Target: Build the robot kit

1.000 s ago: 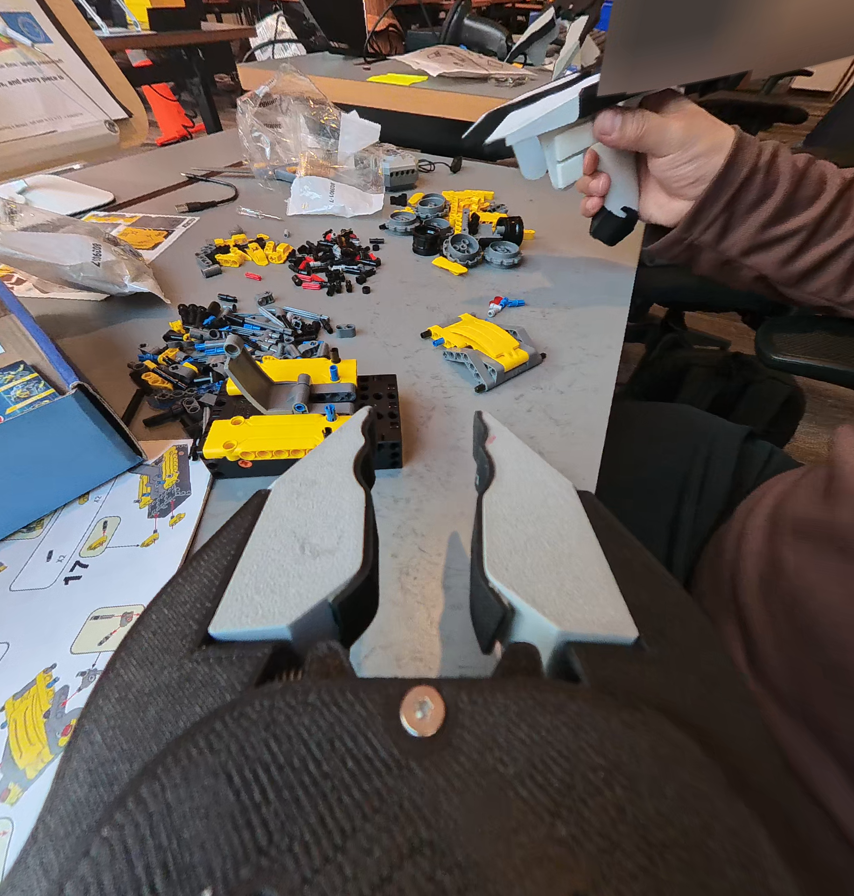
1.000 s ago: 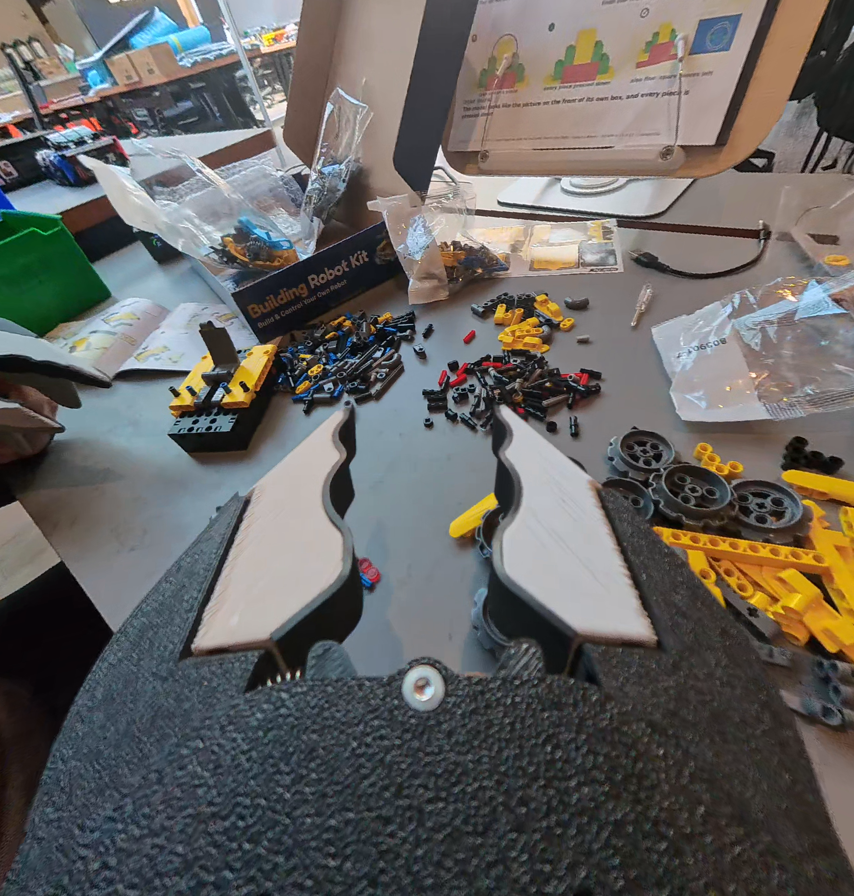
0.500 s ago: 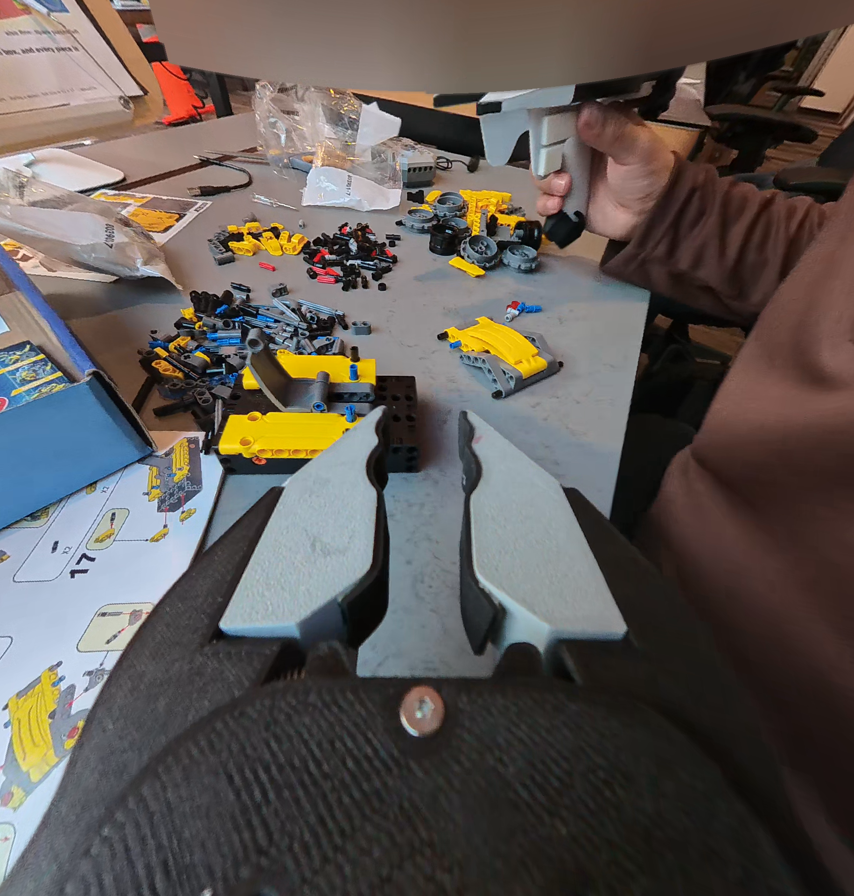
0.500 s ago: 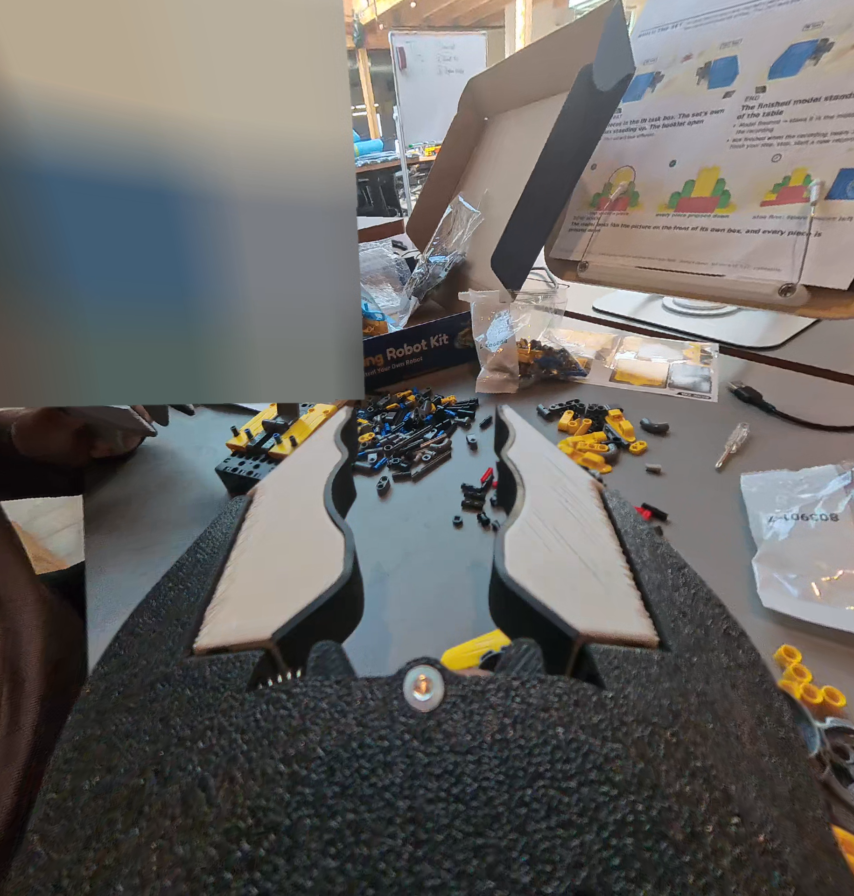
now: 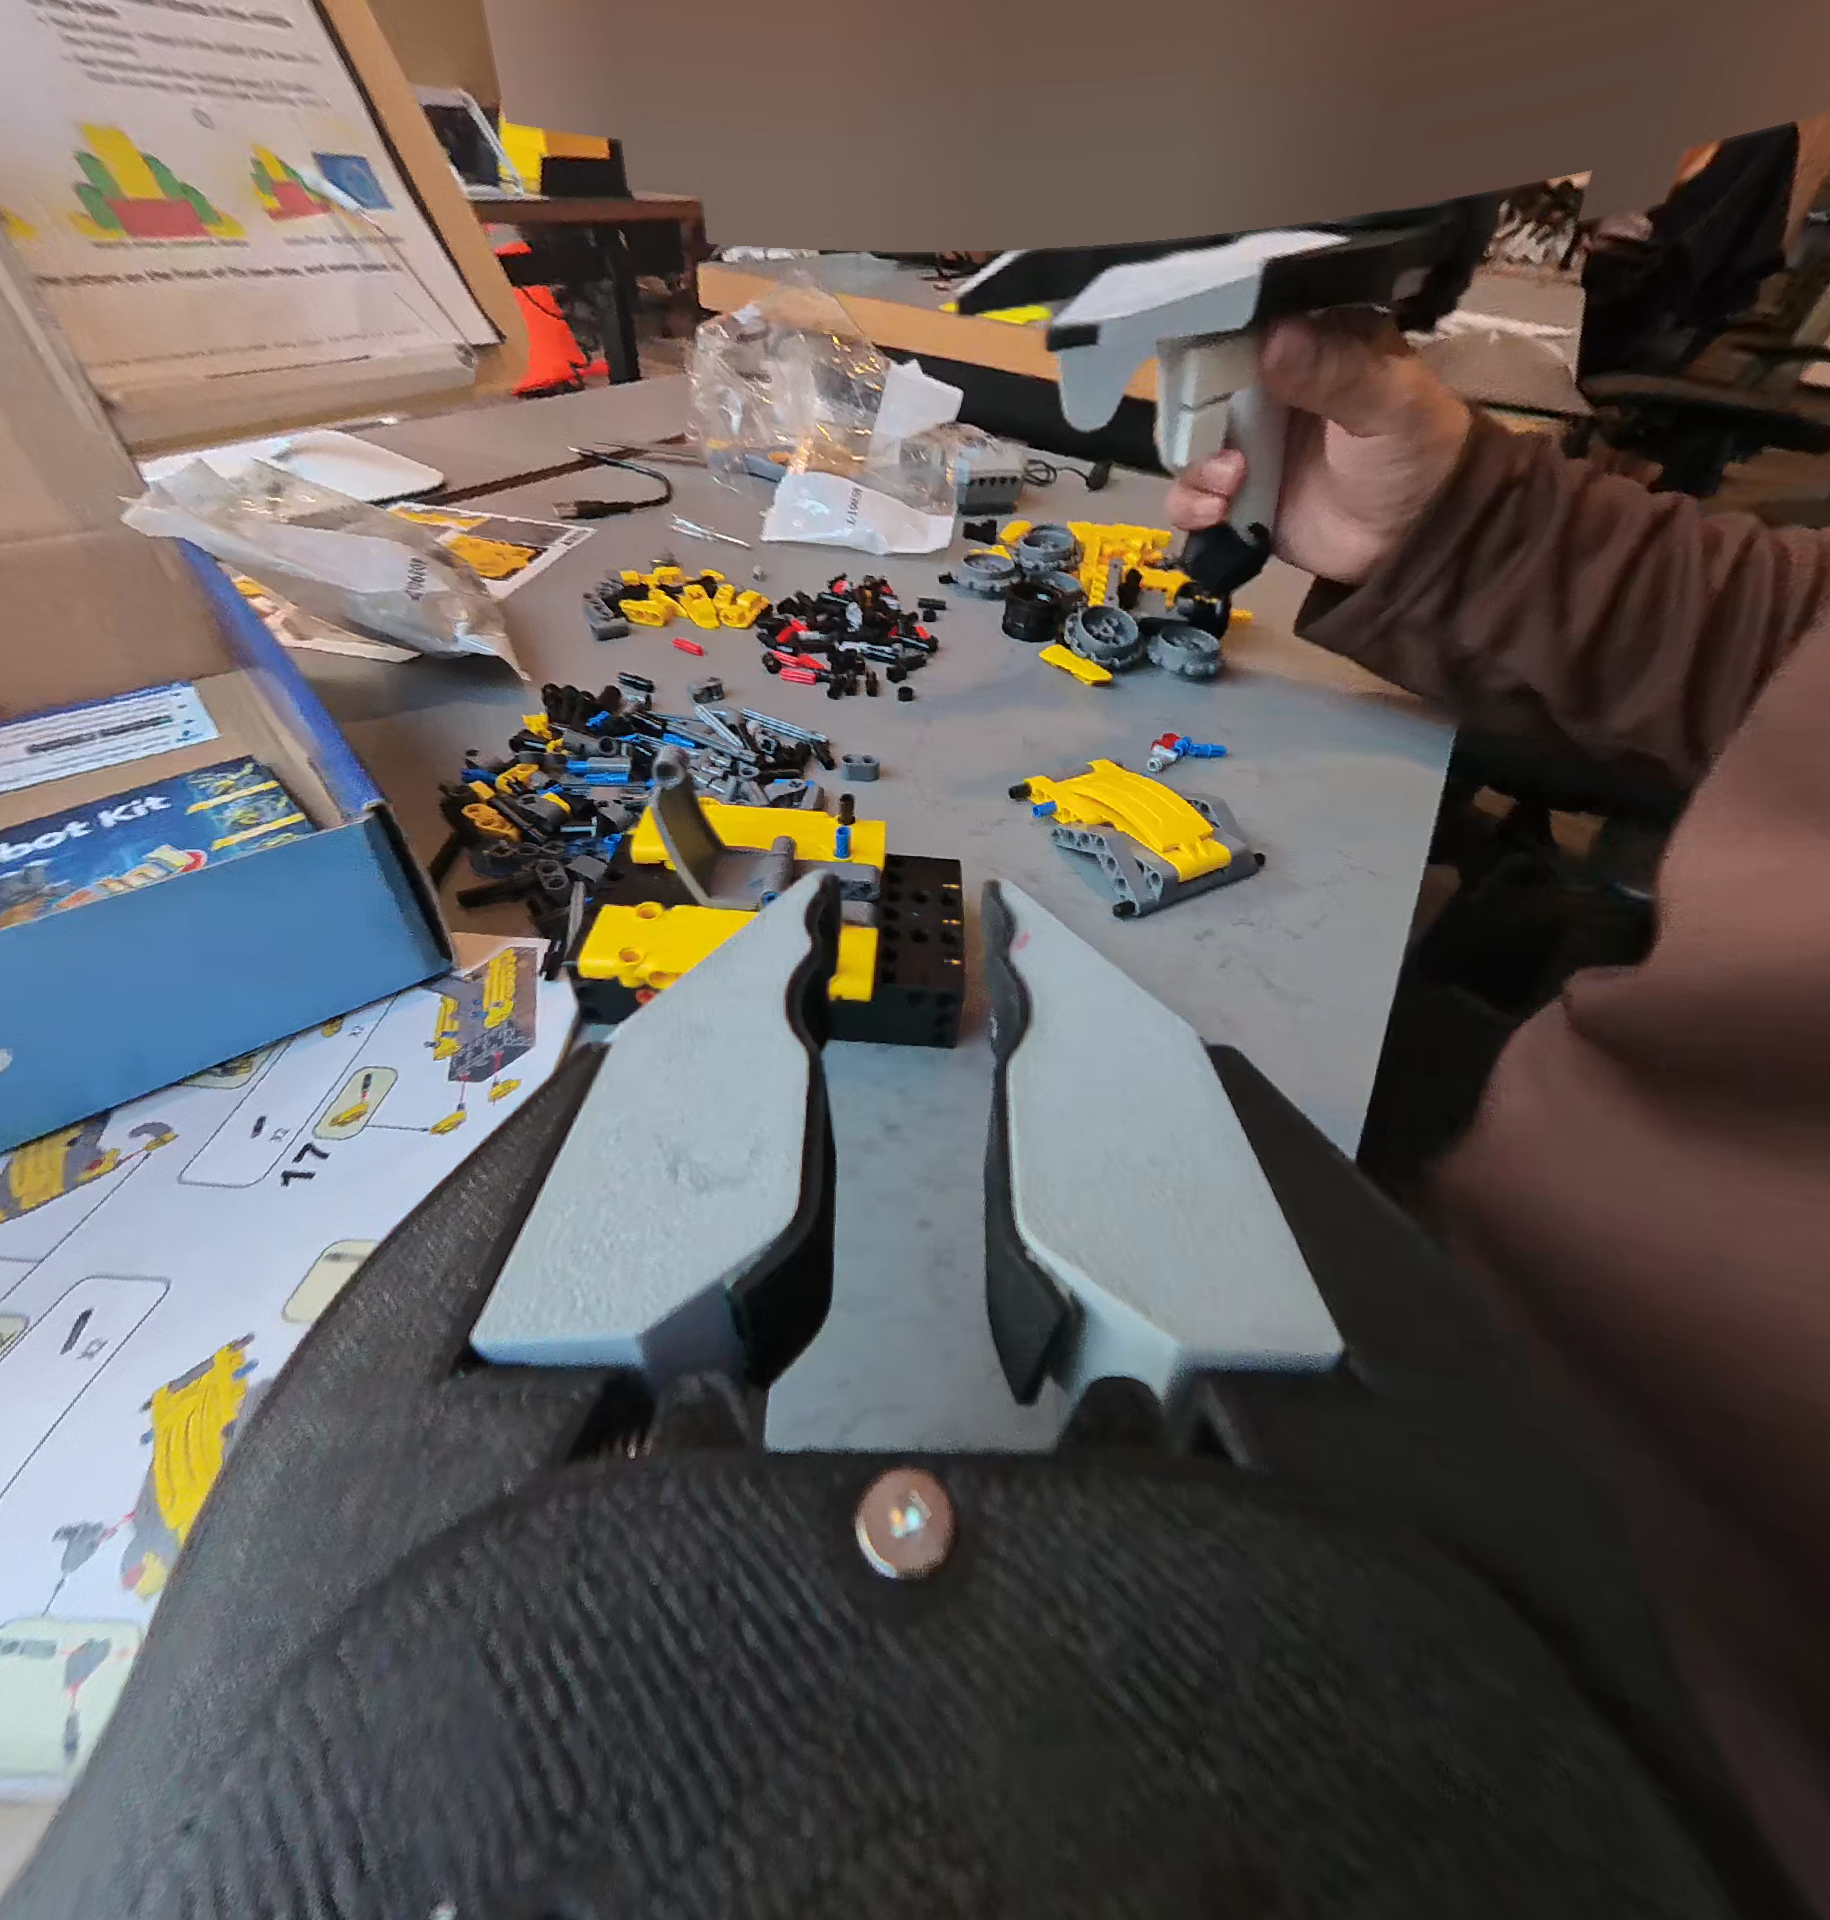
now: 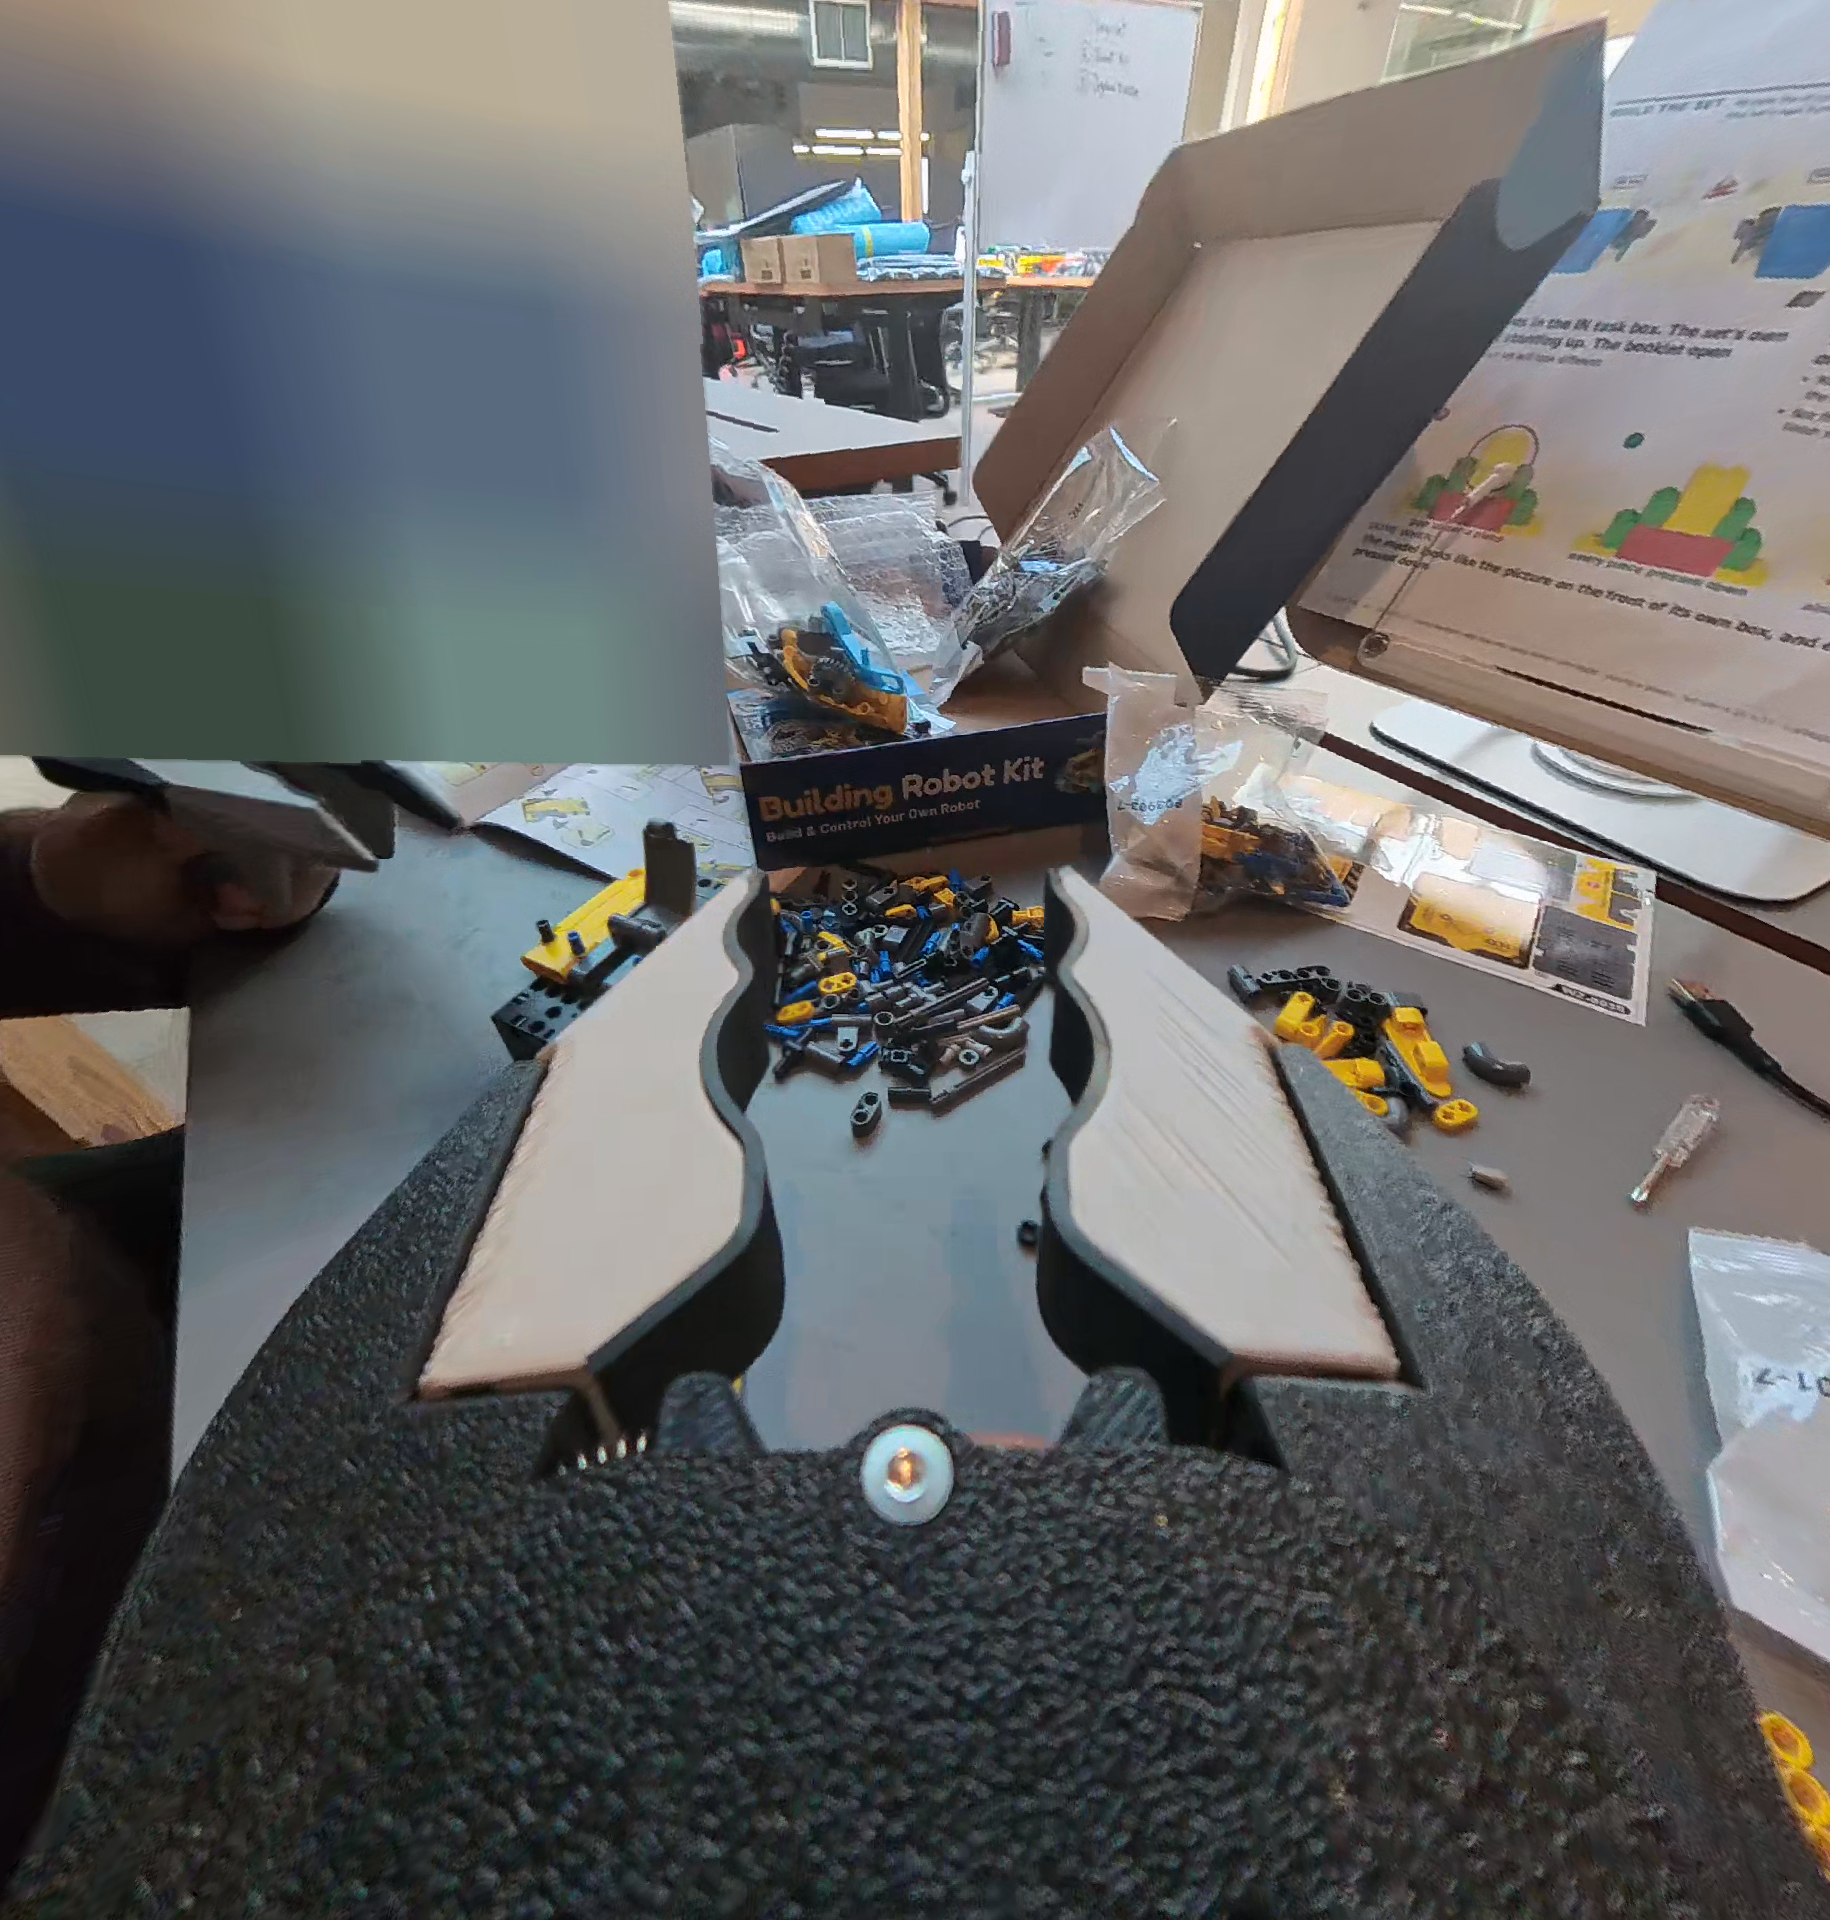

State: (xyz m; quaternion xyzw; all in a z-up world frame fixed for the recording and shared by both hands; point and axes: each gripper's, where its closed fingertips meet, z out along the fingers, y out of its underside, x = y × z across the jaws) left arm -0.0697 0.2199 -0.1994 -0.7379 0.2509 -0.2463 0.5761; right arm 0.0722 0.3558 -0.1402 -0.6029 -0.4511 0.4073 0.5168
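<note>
Claws both apart, empty: left claw (image 5: 906,920) nr, maybe touching, yellow-black assembly (image 5: 765,914); right claw (image 6: 903,914) above parts pile (image 6: 906,982).

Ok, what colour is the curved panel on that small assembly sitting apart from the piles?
Yellow, on a grey frame: the curved panel shows best in the left wrist view.

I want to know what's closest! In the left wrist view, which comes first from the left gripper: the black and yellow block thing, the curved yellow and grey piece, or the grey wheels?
From the left gripper:
1. Black and yellow block thing, right at the fingertips, slightly left.
2. Curved yellow and grey piece, farther, to the right.
3. Grey wheels, farthest, right, below the other gripper's handle.
</note>
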